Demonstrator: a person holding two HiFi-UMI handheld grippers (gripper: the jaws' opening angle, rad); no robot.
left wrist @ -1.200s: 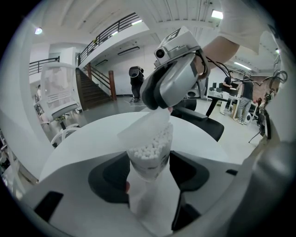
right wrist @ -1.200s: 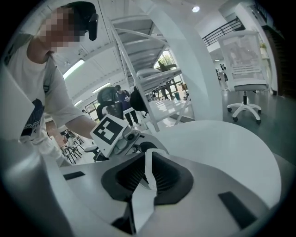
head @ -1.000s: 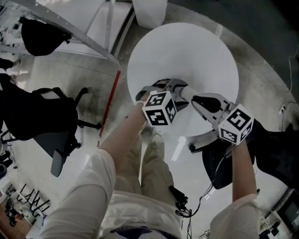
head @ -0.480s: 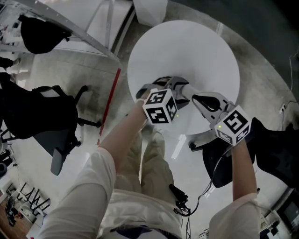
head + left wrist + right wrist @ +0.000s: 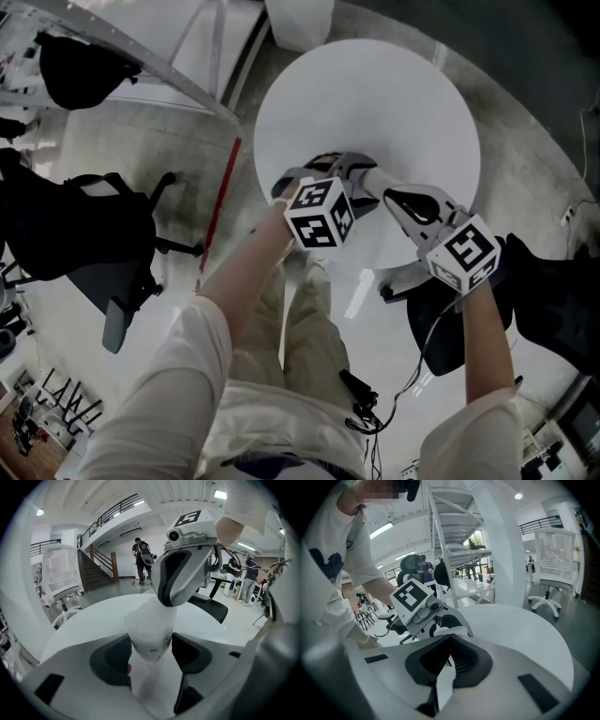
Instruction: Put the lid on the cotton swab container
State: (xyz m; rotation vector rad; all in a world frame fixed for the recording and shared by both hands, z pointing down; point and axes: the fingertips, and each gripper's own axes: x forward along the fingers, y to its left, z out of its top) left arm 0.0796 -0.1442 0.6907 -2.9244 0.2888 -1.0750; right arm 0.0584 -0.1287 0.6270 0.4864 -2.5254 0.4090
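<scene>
The cotton swab container point(image 5: 150, 634), a translucent cylinder, is held near the near edge of the round white table point(image 5: 375, 103). It is seen roughly upright. Its long axis runs up from the table, and its top end points at the tips of the right gripper point(image 5: 451, 639). Whether its base touches the table cannot be told.

The left gripper point(image 5: 345, 181) is clamped wide on the container's body, with a dark pad pressed against each side. The right gripper's jaws are closed together. Their tips are set at the container's white top rim point(image 5: 452, 631), coming in from the opposite side and angled down. Whether a lid edge is pinched there, or a lid is seated, cannot be told. The top is hazy in the left gripper view and covered by the grippers in the head view.

The container's top is crowded by the right gripper's grey body, and its sides are taken up by the left jaws.

Around the table:
- A black office chair point(image 5: 84, 244) and a red floor strip point(image 5: 220, 211) are seen to the left.
- A second dark chair point(image 5: 441, 328) is tucked by the table's near right edge.
- Cables point(image 5: 370, 412) lie by the person's feet.
- A white shelving rack point(image 5: 454, 550) and a white chair point(image 5: 551, 569) are seen beyond the table.
- A staircase point(image 5: 96, 573) and a standing person point(image 5: 143, 559) are seen far behind.
</scene>
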